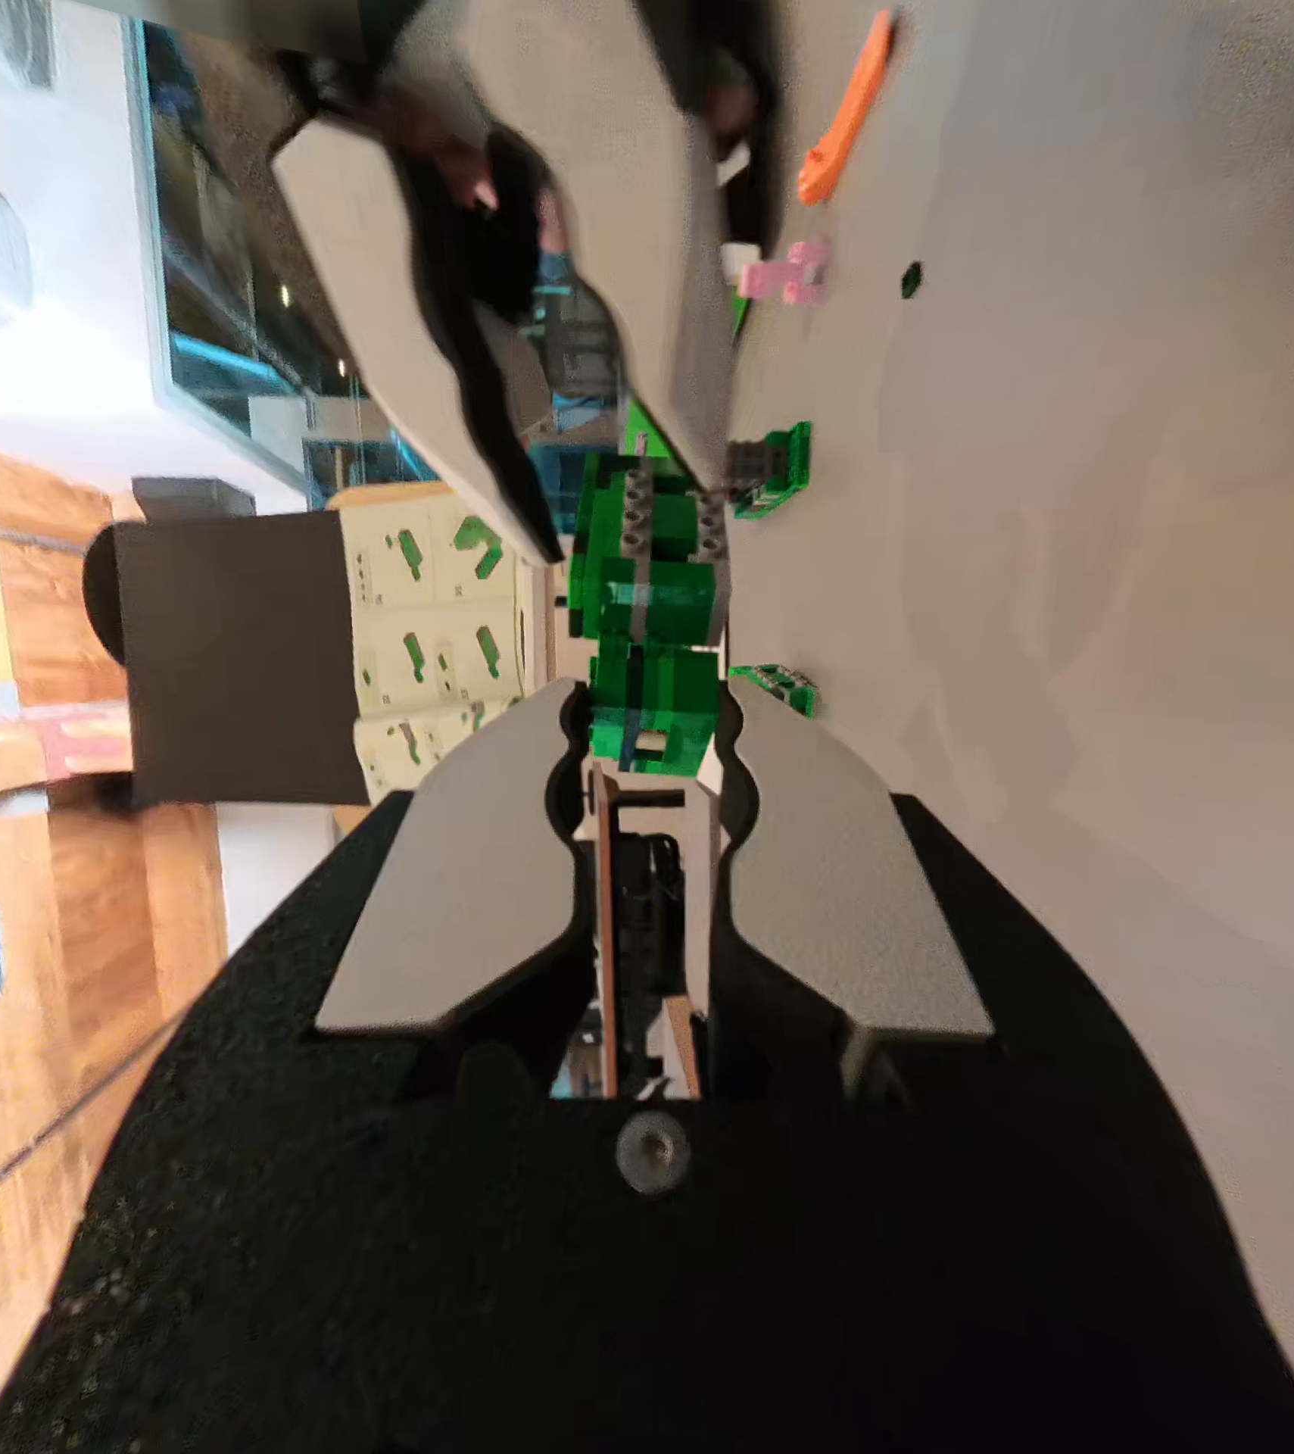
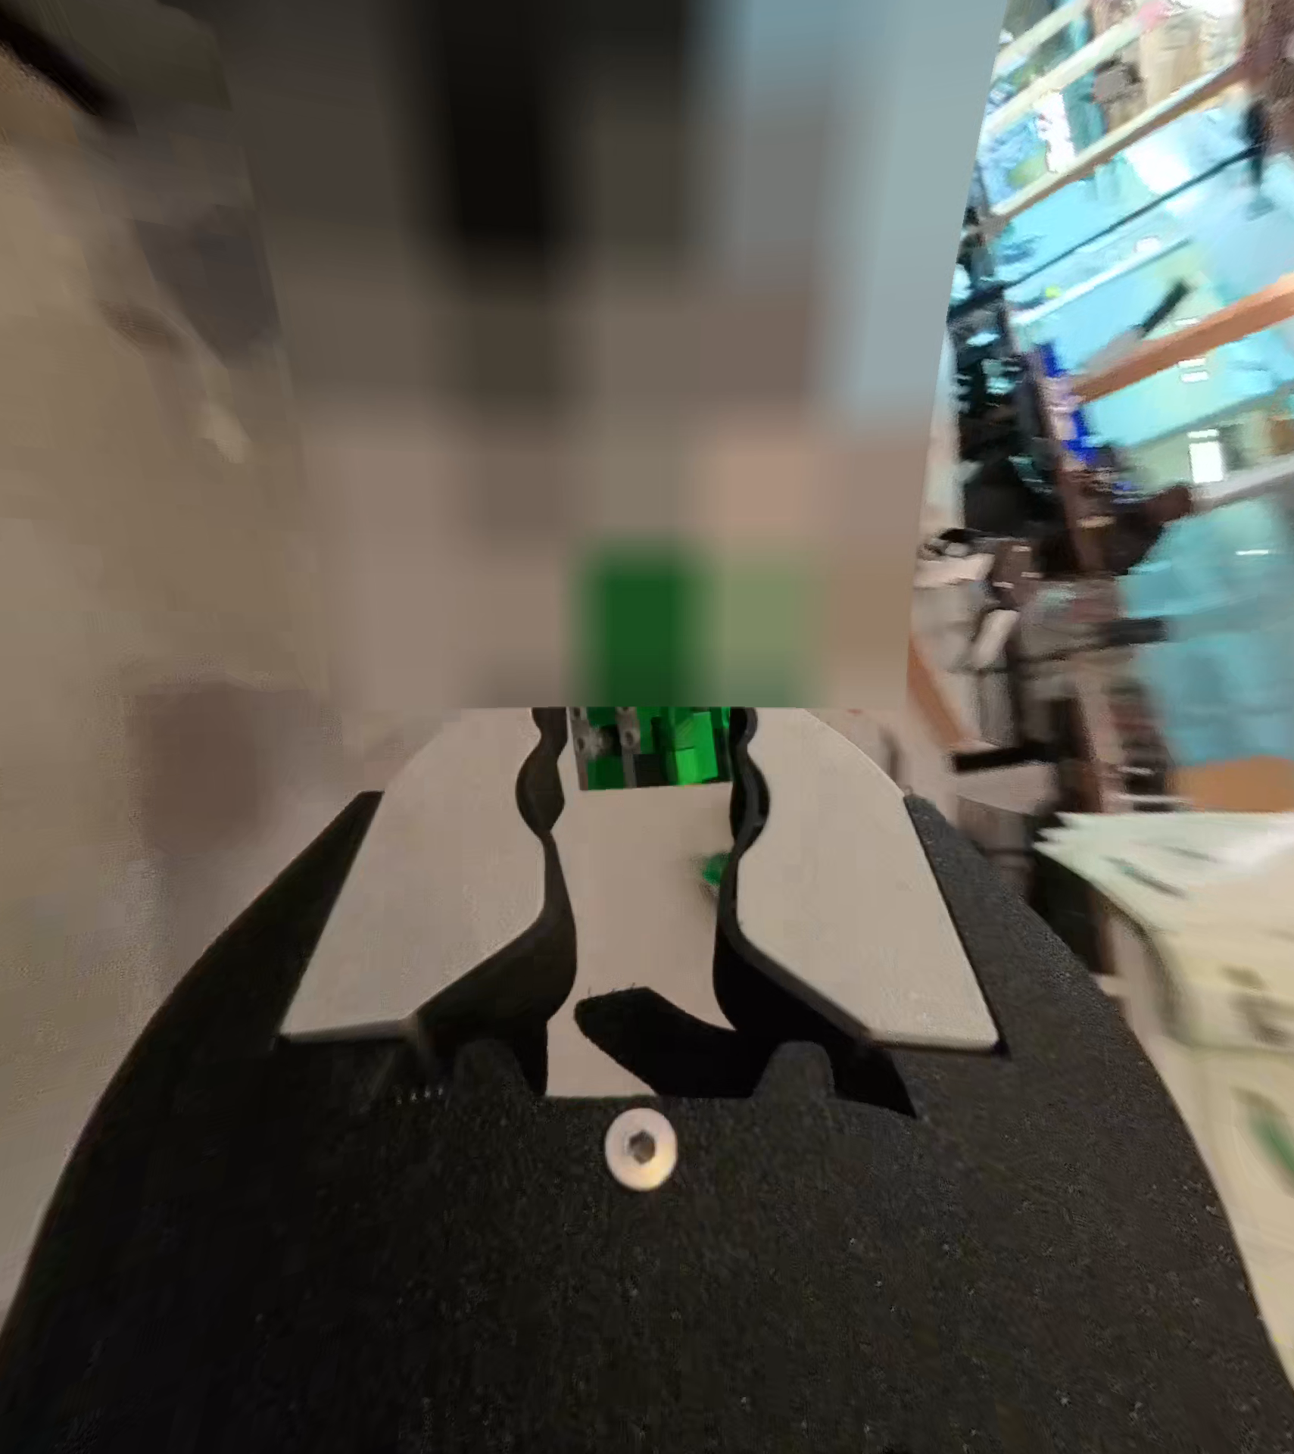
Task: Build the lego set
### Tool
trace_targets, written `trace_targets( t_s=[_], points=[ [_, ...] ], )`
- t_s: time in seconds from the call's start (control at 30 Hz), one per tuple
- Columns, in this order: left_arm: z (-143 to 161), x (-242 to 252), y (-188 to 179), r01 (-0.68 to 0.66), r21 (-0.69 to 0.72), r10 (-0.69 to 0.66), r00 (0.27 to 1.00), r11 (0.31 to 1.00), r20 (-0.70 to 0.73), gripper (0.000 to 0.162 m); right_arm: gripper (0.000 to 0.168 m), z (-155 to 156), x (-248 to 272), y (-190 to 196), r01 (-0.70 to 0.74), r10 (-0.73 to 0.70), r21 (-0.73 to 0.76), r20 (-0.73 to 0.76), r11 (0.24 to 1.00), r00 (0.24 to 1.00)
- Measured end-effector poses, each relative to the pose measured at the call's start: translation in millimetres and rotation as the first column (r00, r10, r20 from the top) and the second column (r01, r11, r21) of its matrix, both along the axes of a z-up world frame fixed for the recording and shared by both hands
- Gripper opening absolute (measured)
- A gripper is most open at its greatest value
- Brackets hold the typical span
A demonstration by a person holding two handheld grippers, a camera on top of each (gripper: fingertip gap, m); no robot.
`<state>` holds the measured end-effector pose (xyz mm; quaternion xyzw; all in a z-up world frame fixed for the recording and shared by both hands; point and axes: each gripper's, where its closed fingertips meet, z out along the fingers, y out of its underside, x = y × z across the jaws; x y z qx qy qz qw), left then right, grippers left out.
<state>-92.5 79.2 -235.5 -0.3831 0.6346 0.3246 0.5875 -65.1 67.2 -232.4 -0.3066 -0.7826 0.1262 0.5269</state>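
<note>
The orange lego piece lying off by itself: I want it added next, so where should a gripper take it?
Judging from the left wrist view, grip the orange lego piece across its narrow middle, coming straight down onto the table. It is long, thin and slightly curved, lying flat with nothing touching it, so fingers closing across its width should fit; end-to-end looks too long.

two grippers: the left gripper (image 1: 651, 708) and the right gripper (image 1: 628, 511). one green lego build (image 1: 651, 614). two small green pieces (image 1: 773, 472) (loose on the table), one pink piece (image 1: 789, 275), one orange tool (image 1: 848, 110), one instruction booklet (image 1: 435, 621).
</note>
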Motion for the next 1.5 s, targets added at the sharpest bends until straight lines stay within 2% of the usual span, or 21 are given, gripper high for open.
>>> trace_targets(
  t_s=[0.07, 0.23, 0.3, 0.37, 0.53, 0.7, 0.83, 0.97, 1.03, 1.1, 1.17, 1.3, 1.4, 1.43, 1.5],
  points=[
    [-3.5, 3.6, -3.0, 0.048, 0.008, -0.048, 0.999, 0.999, -0.02, 0.03, 0.037, 1.2, 5.0, -4.8, -0.024, 0.029, -0.165, 0.028, 0.986, 0.999],
    [-7.4, 10.5, -6.8, 0.117, -0.005, -0.117, 0.992, 0.993, -0.038, 0.03, 0.044, -18.6, 9.4, -8.3, 0.013, 0.047, -0.313, 0.186, 0.95, 0.981],
    [-11.6, 12.3, -7.8, 0.145, -0.022, -0.146, 0.988, 0.989, -0.056, 0.03, 0.04, -25.5, 9.7, -13.7, 0.032, 0.073, -0.393, 0.249, 0.919, 0.966],
    [-17.1, 13.3, -7.7, 0.157, -0.05, -0.16, 0.986, 0.986, -0.056, 0.03, 0.023, -28.1, 8.1, -9.4, 0.049, 0.061, -0.375, 0.277, 0.926, 0.959],
    [-28.4, 1.0, 7.3, 0.057, -0.13, -0.062, 0.997, 0.99, -0.035, 0.031, 0.022, -38.6, -0.5, 4.1, 0.207, -0.039, -0.394, 0.393, 0.895, 0.919],
    [-41.0, -11.7, 23.5, -0.069, -0.198, 0.063, 0.997, 0.978, -0.034, 0.031, 0.022, -48.7, -9.0, 17.0, 0.342, -0.116, -0.441, 0.464, 0.83, 0.878],
    [-51.0, -14.5, 27.2, -0.071, -0.297, 0.08, 0.997, 0.952, 0.018, 0.036, 0.022, -56.5, -11.3, 24.3, 0.27, -0.082, -0.379, 0.445, 0.885, 0.892],
    [-47.5, -33.5, 30.4, -0.085, -0.378, 0.138, 0.984, 0.922, 0.116, 0.065, 0.022, -73.3, -5.9, 36.5, 0.228, -0.072, -0.27, 0.486, 0.935, 0.871],
    [-40.4, -45.1, 32.9, -0.067, -0.421, 0.176, 0.958, 0.905, 0.226, 0.074, 0.022, -79.8, -5.0, 40.5, 0.218, -0.061, -0.261, 0.501, 0.94, 0.863],
    [-28.9, -55.7, 40.6, -0.052, -0.45, 0.238, 0.899, 0.892, 0.367, 0.079, 0.022, -85.8, -4.8, 45.1, 0.216, -0.06, -0.251, 0.511, 0.944, 0.857],
    [-16.0, -62.4, 50.6, -0.018, -0.474, 0.295, 0.804, 0.88, 0.517, 0.082, 0.022, -92.3, -4.4, 49.1, 0.225, -0.066, -0.245, 0.524, 0.943, 0.849],
    [9.0, -74.5, 73.1, 0.092, -0.469, 0.364, 0.507, 0.878, 0.782, 0.088, 0.035, -90.2, -4.5, 55.4, 0.254, -0.095, -0.271, 0.488, 0.929, 0.868],
    [21.1, -95.6, 84.9, 0.086, -0.389, 0.349, 0.294, 0.917, 0.89, 0.086, 0.049, -56.9, -5.0, 67.7, 0.288, -0.156, -0.374, 0.345, 0.882, 0.925],
    [23.3, -99.4, 85.4, 0.093, -0.369, 0.336, 0.252, 0.925, 0.907, 0.085, 0.053, -40.1, -4.4, 72.0, 0.274, -0.173, -0.421, 0.264, 0.865, 0.949],
    [25.0, -101.4, 85.2, 0.108, -0.347, 0.318, 0.219, 0.932, 0.922, 0.083, 0.057, -6.7, 1.0, 89.5, 0.267, -0.258, -0.469, 0.084, 0.842, 0.962]
  ],
)
